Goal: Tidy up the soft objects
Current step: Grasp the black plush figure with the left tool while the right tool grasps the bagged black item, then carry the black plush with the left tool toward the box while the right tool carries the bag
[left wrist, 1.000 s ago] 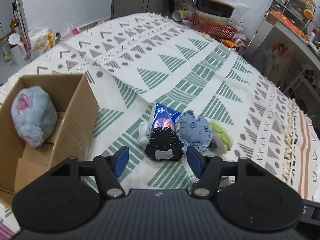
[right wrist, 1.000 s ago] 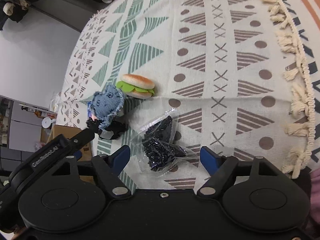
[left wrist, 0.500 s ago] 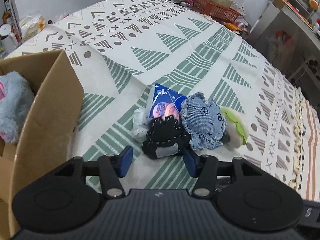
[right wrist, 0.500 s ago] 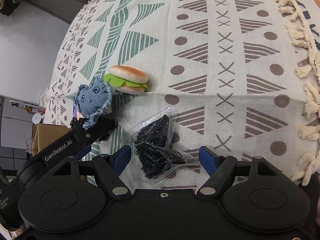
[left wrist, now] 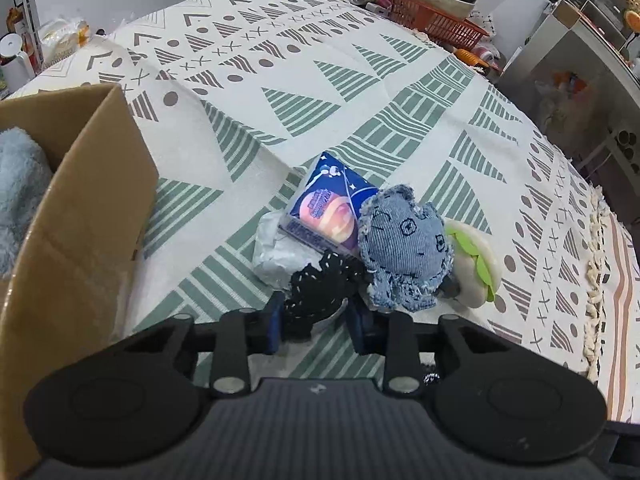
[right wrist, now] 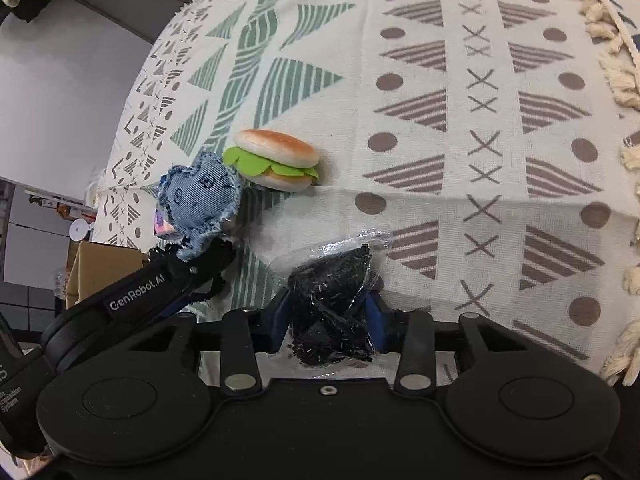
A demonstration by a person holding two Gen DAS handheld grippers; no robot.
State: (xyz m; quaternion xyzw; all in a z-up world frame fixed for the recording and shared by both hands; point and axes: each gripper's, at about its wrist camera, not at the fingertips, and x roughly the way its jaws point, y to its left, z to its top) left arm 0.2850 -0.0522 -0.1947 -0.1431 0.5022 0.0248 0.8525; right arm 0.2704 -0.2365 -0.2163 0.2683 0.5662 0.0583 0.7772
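Observation:
In the left wrist view my left gripper [left wrist: 316, 324] is shut on a black stitched soft toy [left wrist: 320, 288]. A blue denim soft toy [left wrist: 404, 248] leans against it, with a toy burger [left wrist: 476, 264] to the right and a blue packet [left wrist: 332, 208] behind. The cardboard box [left wrist: 84, 200] at the left holds a grey plush [left wrist: 20, 184]. In the right wrist view my right gripper [right wrist: 330, 324] is shut on a clear bag of black shreds [right wrist: 332, 300]. The denim toy [right wrist: 200, 200] and burger [right wrist: 276, 160] lie beyond it.
A crumpled white wrapper [left wrist: 276, 248] lies under the packet. A patterned cloth [left wrist: 304, 80] covers the table, its fringe [right wrist: 624, 80] on the right. An orange basket [left wrist: 436, 20] with bowls stands at the far edge. My left gripper's body [right wrist: 140, 296] shows at the left.
Both grippers moved forward and went from open to shut, the left on the black stitched toy and the right on the bag of black shreds.

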